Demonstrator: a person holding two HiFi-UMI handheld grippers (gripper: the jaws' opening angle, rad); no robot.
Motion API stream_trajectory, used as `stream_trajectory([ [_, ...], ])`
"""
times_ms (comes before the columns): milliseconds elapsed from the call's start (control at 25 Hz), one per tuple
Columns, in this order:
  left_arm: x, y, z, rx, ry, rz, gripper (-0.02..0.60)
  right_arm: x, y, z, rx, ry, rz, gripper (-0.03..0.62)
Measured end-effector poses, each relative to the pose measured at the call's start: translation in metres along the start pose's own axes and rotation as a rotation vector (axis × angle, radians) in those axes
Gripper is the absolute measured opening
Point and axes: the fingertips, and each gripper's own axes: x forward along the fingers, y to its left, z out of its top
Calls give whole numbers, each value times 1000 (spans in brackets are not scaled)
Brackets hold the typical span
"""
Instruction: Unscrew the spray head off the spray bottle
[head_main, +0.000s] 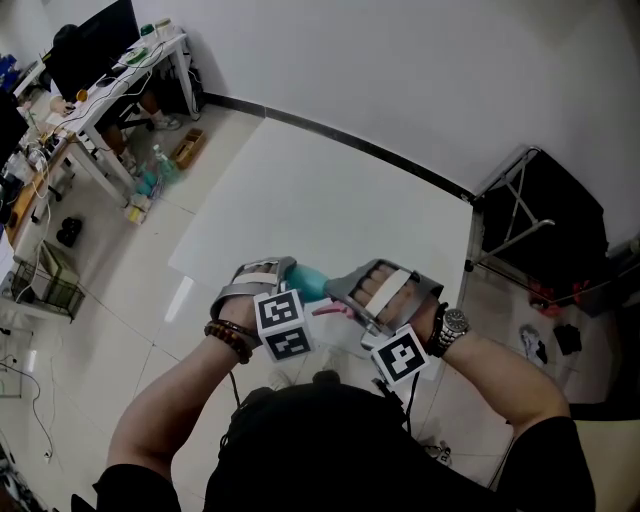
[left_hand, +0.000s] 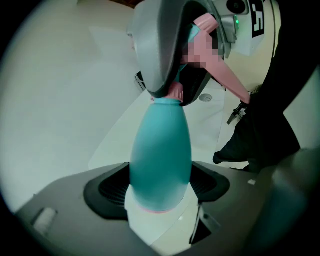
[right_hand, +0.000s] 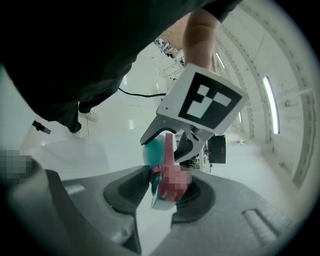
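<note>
Jaws of the left gripper (left_hand: 161, 200) stood wide, clamped on the bottle (left_hand: 160, 150) in mid-air by the table (head_main: 300, 200). On the right gripper (right_hand: 162, 192), narrower jaws pinched the head (right_hand: 169, 172). Twisting should follow the neck's axis, bottle steady.

The spray bottle (left_hand: 160, 150) is smooth teal plastic with a soft sheen, and its spray head (left_hand: 227, 80) is pink plastic, slightly glossy. Around the bottle's base, the left claw (left_hand: 159, 197) is matt grey plastic with ribbed black pads (left_hand: 107, 192). Beyond the bottle, the surface (head_main: 320, 200) looks matt white and the floor (head_main: 110, 290) tiles are glossy.
</note>
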Motion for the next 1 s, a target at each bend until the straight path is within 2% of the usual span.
stream_trajectory([
  [160,-2,-1,1,0,-4,0,400,-2,1,3,-81,7,-42,121],
  [440,-2,-8,4,15,-13,-17,400,-8,11,4,-175,12,-51,120],
  [680,-2,-12,7,19,-25,-27,400,-11,13,3,-171,13,-42,120],
  [880,-1,-15,9,14,-45,-70,400,-11,16,4,-249,14,-66,120],
  [1000,-1,-16,11,2,-56,-63,400,-12,17,2,-213,11,-61,121],
])
